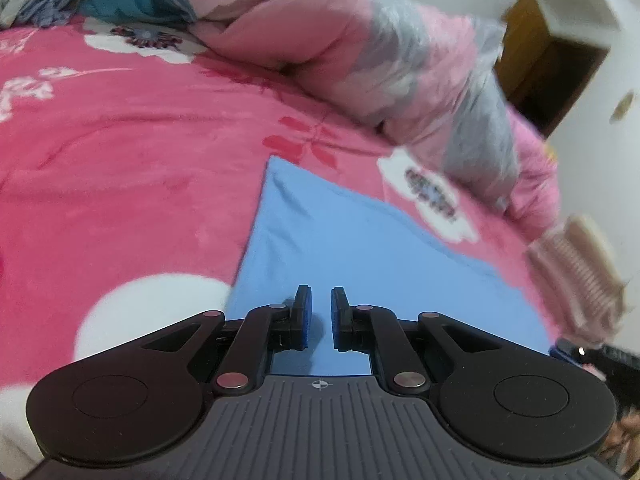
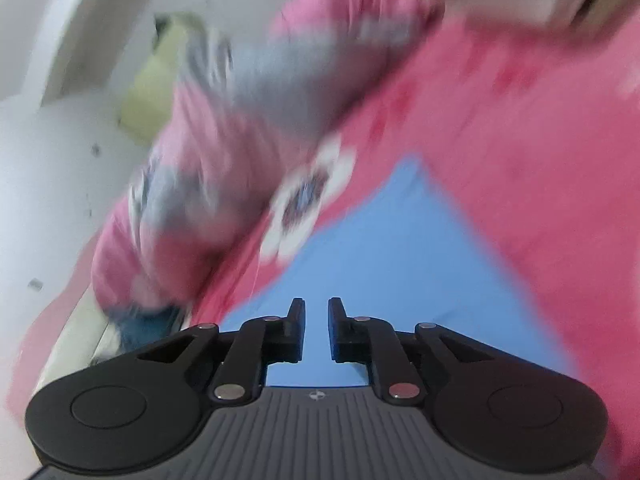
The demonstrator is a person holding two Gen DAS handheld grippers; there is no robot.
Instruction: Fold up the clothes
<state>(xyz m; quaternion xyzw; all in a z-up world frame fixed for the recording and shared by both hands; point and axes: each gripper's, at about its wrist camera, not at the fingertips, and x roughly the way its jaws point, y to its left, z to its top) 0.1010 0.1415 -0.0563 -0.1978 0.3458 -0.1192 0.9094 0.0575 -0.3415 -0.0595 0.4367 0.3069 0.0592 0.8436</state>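
A light blue cloth (image 1: pixel 360 248) lies flat on a pink flowered bedspread (image 1: pixel 120 152), one corner pointing away from me. My left gripper (image 1: pixel 319 294) hovers low over its near part, jaws a narrow gap apart, and I see nothing pinched between them. In the right wrist view, which is blurred by motion, the same blue cloth (image 2: pixel 384 248) runs out from under my right gripper (image 2: pixel 317 304). Its jaws also stand slightly apart with only flat cloth showing behind the gap.
A bunched pink and grey quilt (image 1: pixel 360 40) lies along the far side of the bed, also seen as the quilt (image 2: pixel 224 120) by a white wall (image 2: pixel 40 160). A ribbed pink sleeve cuff (image 1: pixel 576 268) enters at the right. A brown wooden door (image 1: pixel 540 52) stands beyond.
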